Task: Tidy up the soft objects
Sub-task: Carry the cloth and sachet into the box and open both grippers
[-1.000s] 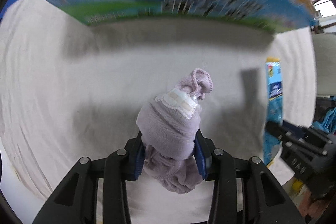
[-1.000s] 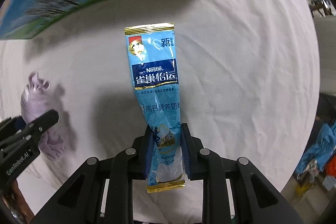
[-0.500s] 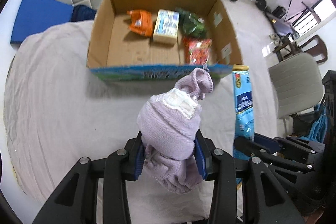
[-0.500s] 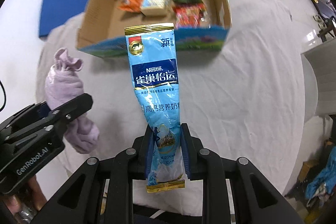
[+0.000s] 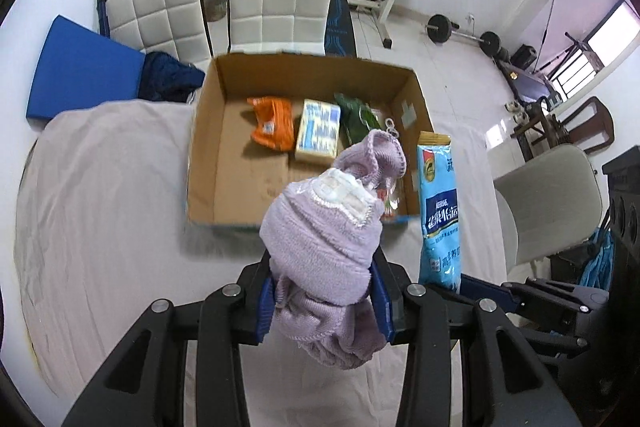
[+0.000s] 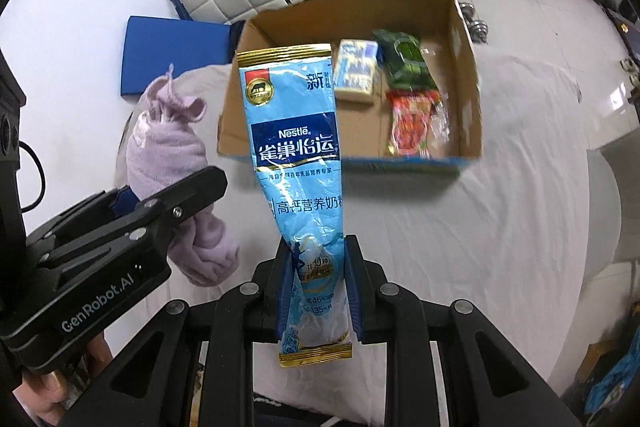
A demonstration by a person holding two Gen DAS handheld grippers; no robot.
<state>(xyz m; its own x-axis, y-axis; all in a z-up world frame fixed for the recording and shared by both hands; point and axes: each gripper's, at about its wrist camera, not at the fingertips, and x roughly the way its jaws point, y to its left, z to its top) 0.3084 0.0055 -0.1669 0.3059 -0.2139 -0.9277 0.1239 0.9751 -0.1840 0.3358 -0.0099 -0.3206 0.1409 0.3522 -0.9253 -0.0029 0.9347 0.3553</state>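
Left gripper (image 5: 323, 297): clenched on a rolled lilac sock bundle (image 5: 324, 247), held in the air above the cloth-covered table (image 5: 100, 187).
Right gripper (image 6: 317, 285): clamped on the lower end of a blue milk-powder packet (image 6: 296, 163), which stands upright.
Cardboard box (image 6: 468, 67): open on the table, beyond both grippers.
Inside box: orange packet (image 5: 272, 123), pale carton (image 6: 356, 69), green pouch (image 6: 404, 61), red snack bag (image 6: 412, 123).

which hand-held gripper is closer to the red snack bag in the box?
Right, though it's close. The right hand-held gripper, holding the blue milk powder pouch, sits nearly in front of the red snack bag. The left hand-held gripper, holding the purple cloth, is farther left.
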